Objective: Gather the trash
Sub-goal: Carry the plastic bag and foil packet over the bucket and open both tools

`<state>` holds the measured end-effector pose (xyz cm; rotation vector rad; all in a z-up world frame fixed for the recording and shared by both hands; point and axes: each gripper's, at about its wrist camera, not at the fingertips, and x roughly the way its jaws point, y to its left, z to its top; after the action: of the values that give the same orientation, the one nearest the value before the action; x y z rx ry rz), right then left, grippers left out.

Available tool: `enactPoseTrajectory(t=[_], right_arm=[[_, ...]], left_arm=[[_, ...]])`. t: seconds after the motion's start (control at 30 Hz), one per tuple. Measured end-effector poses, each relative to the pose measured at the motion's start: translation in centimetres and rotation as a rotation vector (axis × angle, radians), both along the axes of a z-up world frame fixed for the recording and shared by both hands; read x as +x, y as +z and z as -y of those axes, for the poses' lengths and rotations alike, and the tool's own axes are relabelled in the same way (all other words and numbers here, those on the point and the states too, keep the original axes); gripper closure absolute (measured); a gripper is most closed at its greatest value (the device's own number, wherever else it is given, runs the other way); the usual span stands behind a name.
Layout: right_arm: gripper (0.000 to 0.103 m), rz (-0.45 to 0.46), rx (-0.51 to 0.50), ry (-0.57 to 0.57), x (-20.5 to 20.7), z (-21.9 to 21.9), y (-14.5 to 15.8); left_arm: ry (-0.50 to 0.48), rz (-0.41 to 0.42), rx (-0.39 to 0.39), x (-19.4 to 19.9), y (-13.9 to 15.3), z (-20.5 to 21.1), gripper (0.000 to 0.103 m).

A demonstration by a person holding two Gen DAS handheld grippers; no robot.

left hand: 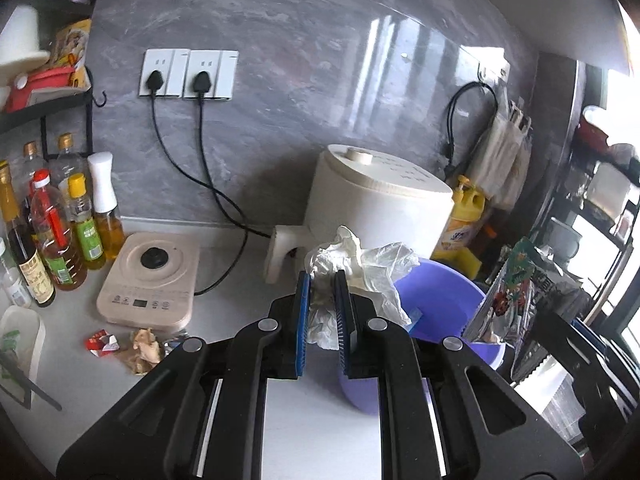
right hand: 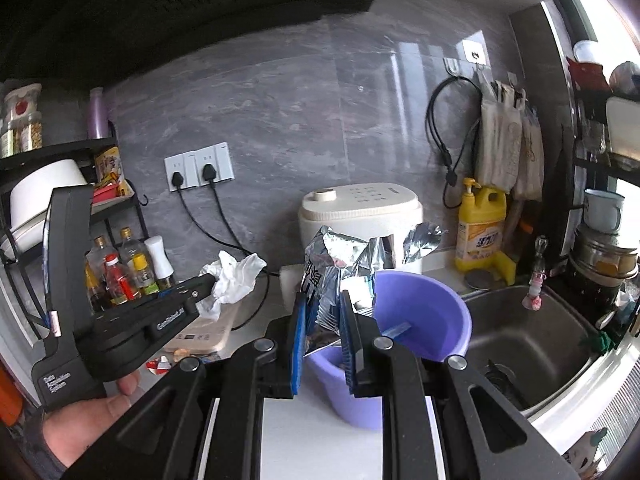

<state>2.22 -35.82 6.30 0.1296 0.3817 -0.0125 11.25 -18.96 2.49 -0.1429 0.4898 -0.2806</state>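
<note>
My left gripper [left hand: 322,286] is shut on a crumpled white tissue and plastic wad [left hand: 352,264], held just left of a purple plastic bin [left hand: 440,300]. It also shows in the right wrist view [right hand: 210,286] with the wad [right hand: 232,280]. My right gripper [right hand: 322,304] is shut on a silver foil snack bag [right hand: 340,264], held over the purple bin's [right hand: 424,312] near rim. The bag also shows in the left wrist view [left hand: 516,280]. A red wrapper [left hand: 102,342] and brown crumpled paper [left hand: 144,350] lie on the counter.
A beige induction hob [left hand: 150,280], oil and sauce bottles [left hand: 60,232], a white cooker [left hand: 380,208], a yellow detergent bottle [right hand: 480,224] and a steel sink [right hand: 528,340] surround the bin. Two black cords run from the wall sockets [left hand: 188,74].
</note>
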Motion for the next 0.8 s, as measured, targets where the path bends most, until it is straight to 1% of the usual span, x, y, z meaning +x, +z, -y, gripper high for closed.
enactPoseTrajectory(t=[0.1,0.2,0.3,0.33,0.37,0.5,0.67,0.8], right_arm=[[0.087,-0.017,0.030,-0.002,0.8,2.4,-0.7],[0.085,-0.022,0.046,0.013,1.5,3.9,-1.3],[0.076,-0.032,0.065,0.038,2.5,5.0,-2.1],[0.067,-0.043,0.074,0.049,3.0,5.3,-2.5],[0.066,-0.048,0.081,0.054,3.3,5.5,-2.8],[0.066,-0.054,0.104,0.053,3.5,6.6,-3.6],[0.066,-0.071,0.135,0.014,3.1,8.6,-4.5],[0.066,-0.084,0.150,-0.027,2.5,10.0,-5.1]], left_arm=[[0.005,-0.005,0.017,0.0,-0.2,1.6,0.090],[0.010,-0.004,0.039,0.0,-0.4,3.0,0.090],[0.023,-0.008,0.058,0.2,-0.6,3.9,0.090],[0.027,-0.010,0.063,0.2,-0.6,4.0,0.090],[0.030,-0.012,0.068,0.3,-0.7,4.2,0.090],[0.030,-0.019,0.086,0.8,-0.9,5.0,0.090],[-0.008,-0.032,0.101,1.3,-1.4,7.0,0.090],[-0.093,-0.048,0.110,1.8,-1.8,9.4,0.089]])
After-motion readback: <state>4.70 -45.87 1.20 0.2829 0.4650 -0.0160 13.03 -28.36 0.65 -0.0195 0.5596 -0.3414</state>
